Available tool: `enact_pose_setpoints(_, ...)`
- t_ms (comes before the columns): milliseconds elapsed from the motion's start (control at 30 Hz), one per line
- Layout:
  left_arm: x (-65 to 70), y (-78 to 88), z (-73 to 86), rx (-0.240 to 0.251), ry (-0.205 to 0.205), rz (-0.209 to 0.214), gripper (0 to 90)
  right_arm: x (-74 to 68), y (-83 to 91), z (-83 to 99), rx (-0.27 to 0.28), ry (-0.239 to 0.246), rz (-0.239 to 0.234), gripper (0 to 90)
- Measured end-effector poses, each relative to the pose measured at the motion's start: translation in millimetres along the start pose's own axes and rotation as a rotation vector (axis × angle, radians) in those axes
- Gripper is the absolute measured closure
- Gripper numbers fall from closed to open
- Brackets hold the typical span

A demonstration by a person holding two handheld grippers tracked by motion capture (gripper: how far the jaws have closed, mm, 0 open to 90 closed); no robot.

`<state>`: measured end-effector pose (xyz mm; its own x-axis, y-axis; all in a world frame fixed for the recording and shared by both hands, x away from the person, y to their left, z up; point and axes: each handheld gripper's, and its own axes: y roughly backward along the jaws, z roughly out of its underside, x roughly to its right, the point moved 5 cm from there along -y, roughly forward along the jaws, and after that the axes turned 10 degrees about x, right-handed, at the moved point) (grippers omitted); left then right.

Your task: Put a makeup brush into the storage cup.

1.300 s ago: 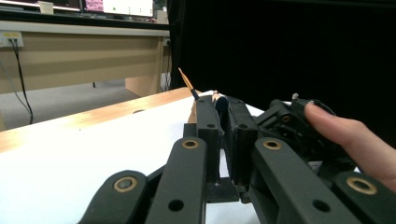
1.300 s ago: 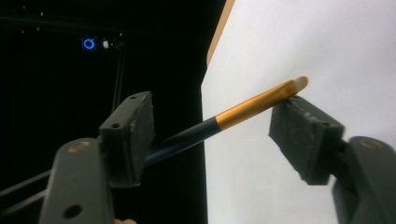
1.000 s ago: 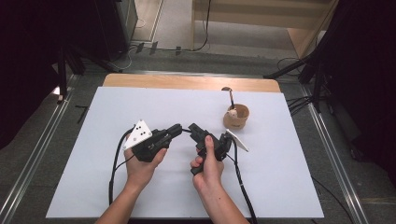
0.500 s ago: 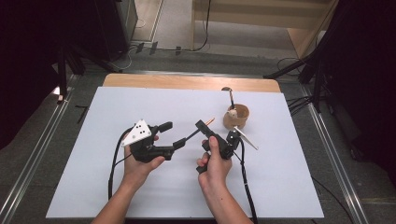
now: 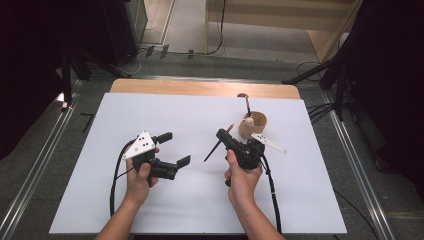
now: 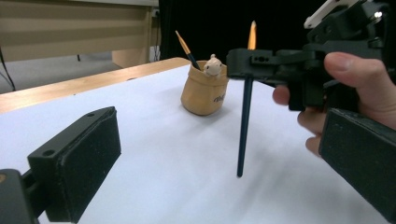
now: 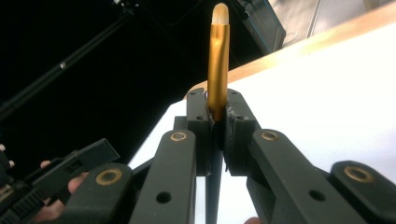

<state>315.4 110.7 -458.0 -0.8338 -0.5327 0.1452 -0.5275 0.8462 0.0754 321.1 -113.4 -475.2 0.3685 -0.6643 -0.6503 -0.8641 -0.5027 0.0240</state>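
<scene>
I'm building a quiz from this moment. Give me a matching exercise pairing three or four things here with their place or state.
Things:
1. left tongs
2. right tongs
3. brush
4. pouch

States:
A. clamped upright, gold ferrule on top
B. stands on the sheet, holds another brush
C. wide open, nothing between
D. shut on a handle

Pairs: 1-C, 2-D, 3-A, 4-B

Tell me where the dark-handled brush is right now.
The dark-handled brush is clamped in the right hand-held gripper, right of centre in the high view, just left of the tan pot, its dark end angled toward the white table.
</scene>
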Motion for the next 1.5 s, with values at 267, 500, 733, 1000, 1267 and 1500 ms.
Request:
enact_pose_setpoints(267, -3.8, 4.9, 3.1, 0.002, -0.005, -0.007, 0.0, -3.5, 4.6, -10.1, 0.013, 0.133, -0.003, 84.3)
enact_pose_setpoints(500, -7.6, 8.7, 7.1, -0.007, -0.006, -0.023, 0.0, -1.2, 8.4, -16.9, 0.024, 0.208, -0.006, 84.3)
enact_pose_setpoints(733, -12.5, 16.9, 10.1, -0.006, -0.009, -0.041, 0.0, 0.8, 12.2, -25.1, 0.031, 0.281, -0.001, 84.3)
enact_pose_setpoints(1000, -19.3, 31.3, 12.0, -0.003, -0.016, -0.059, 0.0, 1.9, 14.3, -34.9, 0.037, 0.34, -0.001, 84.3)
enact_pose_setpoints(1267, -28.4, 46.7, 17.0, -0.012, -0.014, -0.09, 0.0, 6.8, 14.4, -43.6, 0.034, 0.388, 0.007, 84.3)
enact_pose_setpoints(1500, -33.7, 60.8, 18.5, -0.003, -0.014, -0.109, 0.0, 9.4, 16.2, -54.5, 0.05, 0.43, 0.017, 84.3)
